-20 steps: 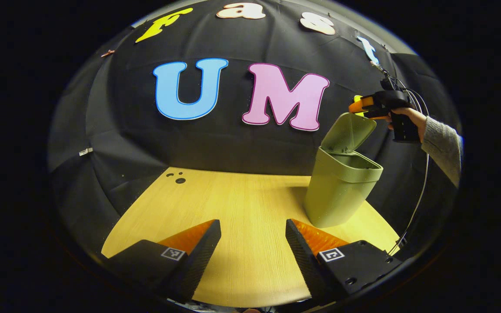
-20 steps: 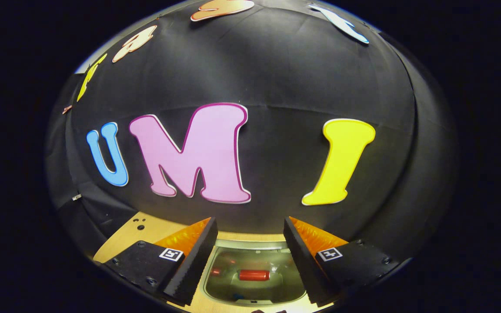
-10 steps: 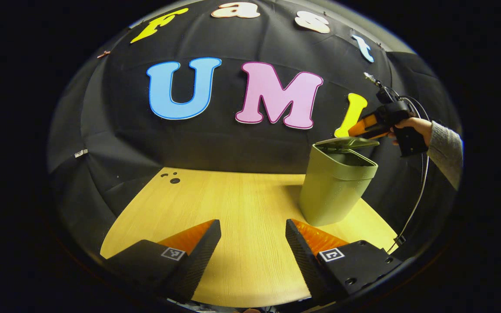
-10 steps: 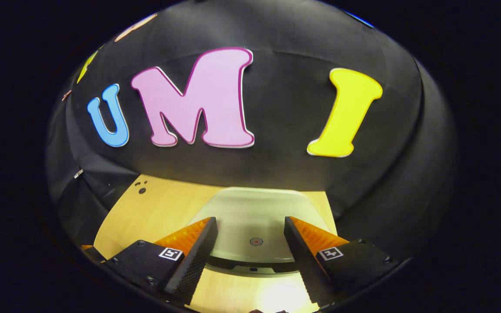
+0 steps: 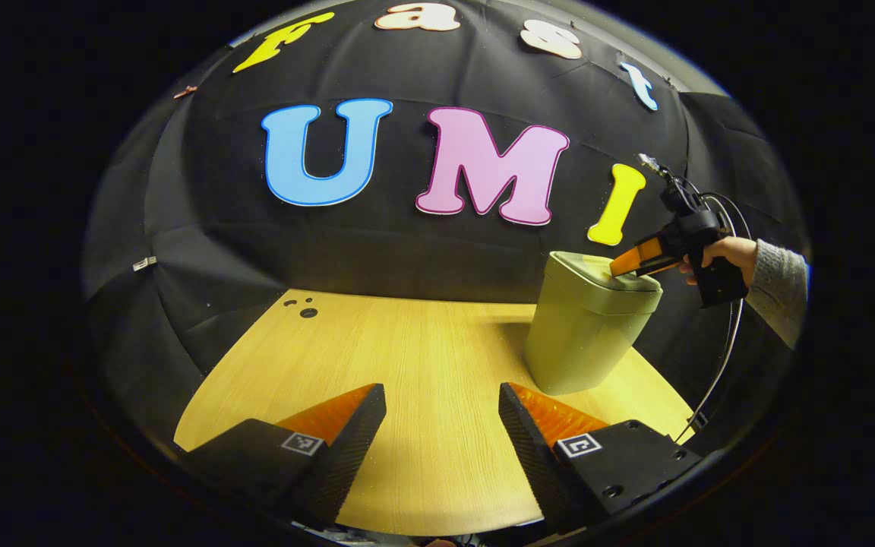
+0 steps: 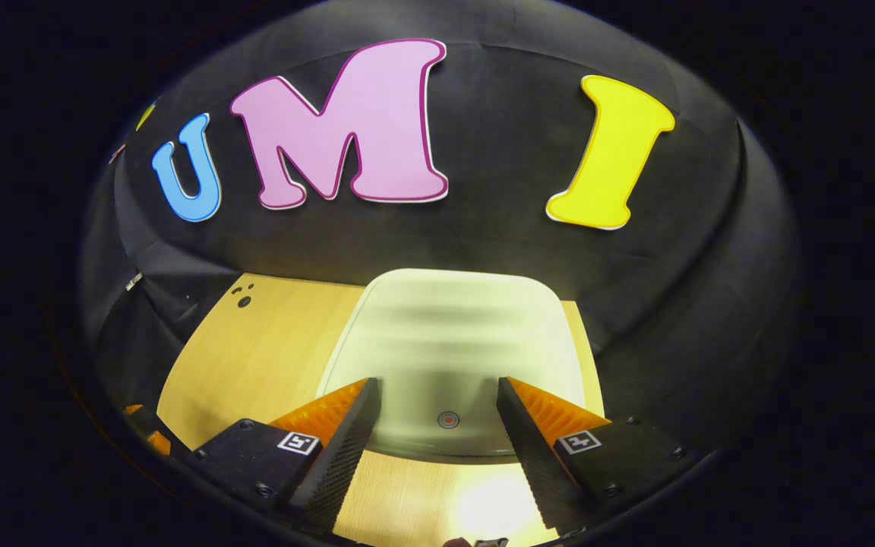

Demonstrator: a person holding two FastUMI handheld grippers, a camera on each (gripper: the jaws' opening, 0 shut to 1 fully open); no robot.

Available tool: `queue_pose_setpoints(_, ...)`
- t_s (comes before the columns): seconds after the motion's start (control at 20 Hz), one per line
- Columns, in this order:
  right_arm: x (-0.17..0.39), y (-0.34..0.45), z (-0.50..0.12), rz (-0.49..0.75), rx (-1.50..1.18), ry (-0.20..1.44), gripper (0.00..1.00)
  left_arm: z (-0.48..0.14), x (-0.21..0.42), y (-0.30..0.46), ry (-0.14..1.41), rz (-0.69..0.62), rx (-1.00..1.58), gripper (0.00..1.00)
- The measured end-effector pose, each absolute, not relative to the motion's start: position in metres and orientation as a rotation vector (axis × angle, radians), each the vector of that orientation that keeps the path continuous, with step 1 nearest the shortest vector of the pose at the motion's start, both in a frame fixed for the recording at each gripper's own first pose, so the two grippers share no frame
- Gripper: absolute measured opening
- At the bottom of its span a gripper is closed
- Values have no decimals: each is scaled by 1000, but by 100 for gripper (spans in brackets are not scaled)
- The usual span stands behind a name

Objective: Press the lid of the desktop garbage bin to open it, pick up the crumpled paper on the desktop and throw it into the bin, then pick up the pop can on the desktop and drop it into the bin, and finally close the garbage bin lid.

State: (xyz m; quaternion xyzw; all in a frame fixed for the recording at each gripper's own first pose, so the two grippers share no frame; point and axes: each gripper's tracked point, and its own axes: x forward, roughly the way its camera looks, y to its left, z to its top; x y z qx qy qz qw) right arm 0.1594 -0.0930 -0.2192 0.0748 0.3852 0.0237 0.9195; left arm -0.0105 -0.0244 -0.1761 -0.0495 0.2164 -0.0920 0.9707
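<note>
My right gripper [image 6: 437, 391] sits over the front edge of the bin's lid [image 6: 453, 342], fingers spread wide with nothing between them. The lid lies flat and shut under me, pale green, with a small red dot [image 6: 448, 418] on it just between my fingertips. From my left gripper view, the right gripper [image 5: 623, 266] slants down with its tips touching the lid [image 5: 597, 271] near the far right edge, my hand [image 5: 715, 254] gripping the handle and a grey sleeve [image 5: 775, 285] behind it.

The bin [image 5: 582, 334] stands upright on the table [image 5: 407, 357], toward the table's right side, close to the black cloth wall.

My left gripper [image 5: 441, 410] hovers low over the table's near edge, jaws parted and empty, well apart from the bin, which stands ahead and to the right of it. Some small dark holes [image 5: 304, 308] mark the table's far left corner. A cable [image 5: 726, 365] hangs from the right gripper down past the bin.
</note>
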Motion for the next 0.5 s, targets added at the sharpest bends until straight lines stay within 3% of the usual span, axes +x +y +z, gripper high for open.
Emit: queue_pose_setpoints(0.5,156,-94,-227,29,187,663,99,-181,-9,-25,449,-181,-114,96)
